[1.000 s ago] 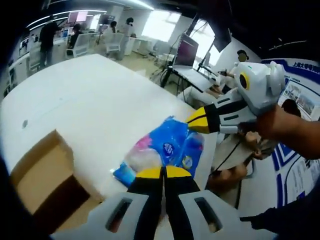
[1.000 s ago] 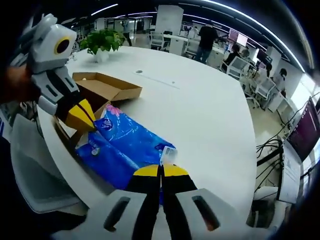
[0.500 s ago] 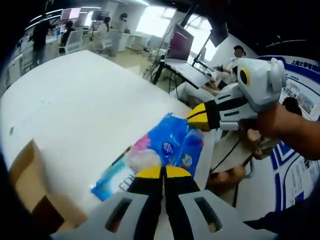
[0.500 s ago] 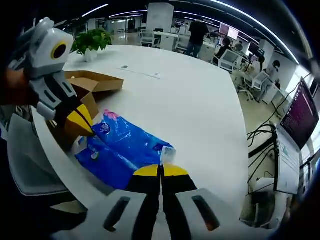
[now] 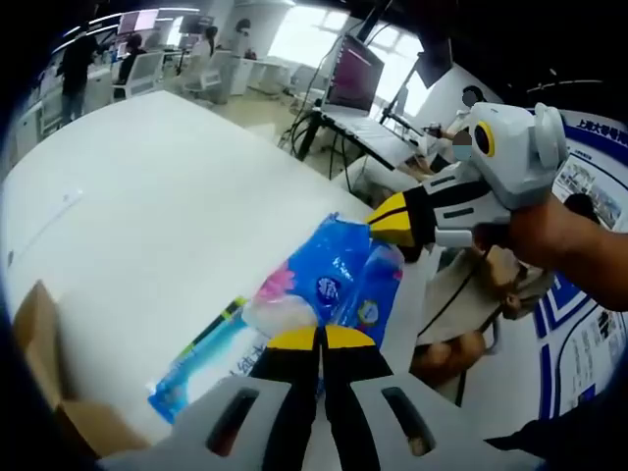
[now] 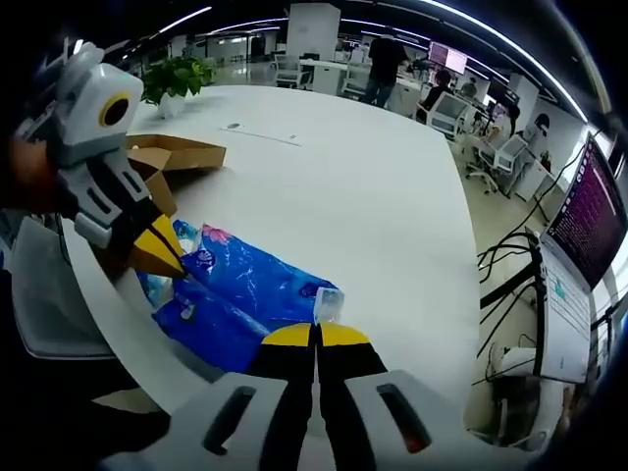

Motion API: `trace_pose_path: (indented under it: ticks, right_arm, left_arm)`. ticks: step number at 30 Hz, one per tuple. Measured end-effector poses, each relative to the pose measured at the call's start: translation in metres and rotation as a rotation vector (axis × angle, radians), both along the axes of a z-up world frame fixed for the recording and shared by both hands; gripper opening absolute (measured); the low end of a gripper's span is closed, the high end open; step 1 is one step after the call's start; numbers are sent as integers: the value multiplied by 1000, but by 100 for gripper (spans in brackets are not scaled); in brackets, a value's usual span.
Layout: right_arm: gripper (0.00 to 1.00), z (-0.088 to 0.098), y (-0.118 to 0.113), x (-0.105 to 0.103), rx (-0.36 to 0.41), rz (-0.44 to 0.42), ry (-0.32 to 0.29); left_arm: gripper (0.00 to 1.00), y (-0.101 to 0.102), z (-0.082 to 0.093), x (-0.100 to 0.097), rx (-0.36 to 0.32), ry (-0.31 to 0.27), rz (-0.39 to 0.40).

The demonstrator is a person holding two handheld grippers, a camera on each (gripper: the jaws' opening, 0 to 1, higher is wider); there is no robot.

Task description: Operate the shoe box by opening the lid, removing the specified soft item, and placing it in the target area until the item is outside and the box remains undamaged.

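A blue soft plastic pack (image 5: 334,280) hangs stretched between both grippers, low over the white table's edge. My left gripper (image 5: 319,339) is shut on its near end. The right gripper (image 5: 388,218) comes in from the right, held by a hand, yellow tips shut on the pack's far end. In the right gripper view, the same pack (image 6: 245,285) runs from my right gripper (image 6: 316,334), shut on a corner, to the left gripper (image 6: 162,257), shut on the other end. The open cardboard shoe box (image 6: 167,157) sits behind; one flap (image 5: 39,324) shows at lower left.
The white table (image 6: 343,177) spreads wide beyond the pack. A potted plant (image 6: 182,77) stands at its far corner. A chair (image 6: 39,304) sits beside the near edge. Desks with monitors (image 5: 353,88) and people fill the office behind.
Both grippers have carried the pack further from the box along the table edge. The box has slid toward the left view's edge, and more of the pack's lower end shows.
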State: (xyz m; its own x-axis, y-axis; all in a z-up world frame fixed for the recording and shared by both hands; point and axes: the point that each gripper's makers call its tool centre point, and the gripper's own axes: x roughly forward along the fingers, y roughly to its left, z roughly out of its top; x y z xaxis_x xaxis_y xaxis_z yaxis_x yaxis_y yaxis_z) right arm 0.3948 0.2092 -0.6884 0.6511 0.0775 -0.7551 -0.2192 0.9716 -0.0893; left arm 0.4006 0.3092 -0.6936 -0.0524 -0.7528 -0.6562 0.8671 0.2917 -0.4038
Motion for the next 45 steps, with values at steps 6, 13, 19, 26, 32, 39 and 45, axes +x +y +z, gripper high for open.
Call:
trace_pose_path:
  ticks: [6,13,19,26,32,39,45]
  right_arm:
    - [0,-4,-15,-3,5,-6,2]
    - [0,-9,-37,-7,5,-23,6]
    - [0,-16,-51,-12,-1,-34,14]
    - [0,-27,-64,-15,-13,-46,26]
    - [0,-42,-65,-12,-4,-36,43]
    - [0,-55,-63,-6,2,-34,55]
    - [0,-67,-61,-8,24,-48,74]
  left_arm:
    - [0,-15,-6,-1,8,4,-7]
    - [0,-37,-12,-5,14,5,-22]
    - [0,-51,-19,-9,20,11,-35]
    - [0,-65,-27,-11,31,16,-44]
    - [0,-64,-38,-9,62,3,-37]
    - [0,-62,-49,-2,86,0,-33]
    - [0,-55,-58,2,117,-3,-18]
